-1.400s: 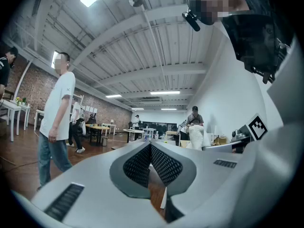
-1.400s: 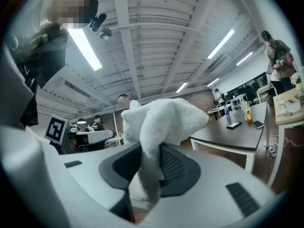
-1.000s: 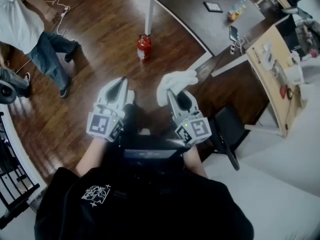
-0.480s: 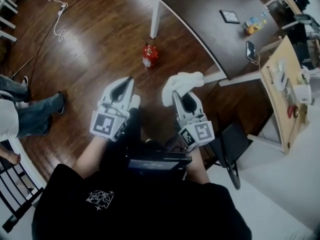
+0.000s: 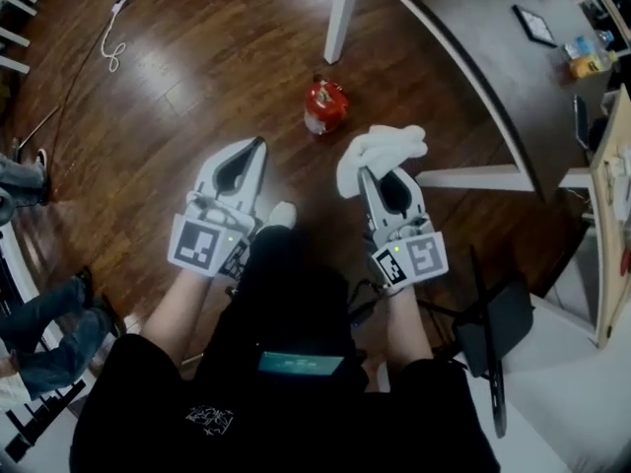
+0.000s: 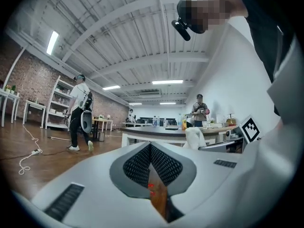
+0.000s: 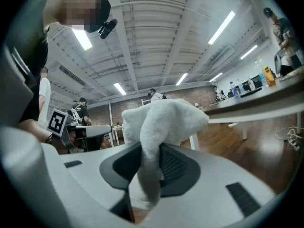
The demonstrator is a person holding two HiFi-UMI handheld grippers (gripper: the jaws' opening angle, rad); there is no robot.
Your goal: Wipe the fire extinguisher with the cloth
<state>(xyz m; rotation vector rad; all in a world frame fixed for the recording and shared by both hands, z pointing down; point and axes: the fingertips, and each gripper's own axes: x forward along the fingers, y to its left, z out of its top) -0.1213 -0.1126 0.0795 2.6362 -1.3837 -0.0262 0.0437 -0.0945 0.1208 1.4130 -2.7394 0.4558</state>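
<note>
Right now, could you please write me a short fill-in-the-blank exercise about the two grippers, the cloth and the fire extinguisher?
1. The right gripper is shut on a white ____.
2. The left gripper is shut and holds ____.
3. The fire extinguisher sits on the wooden ____.
4. Its body is coloured ____.

Missing words: cloth; nothing; floor; red.

Table (image 5: 444,13) cut off top/rt edges; fire extinguisher (image 5: 324,106) markings too small to read.
</note>
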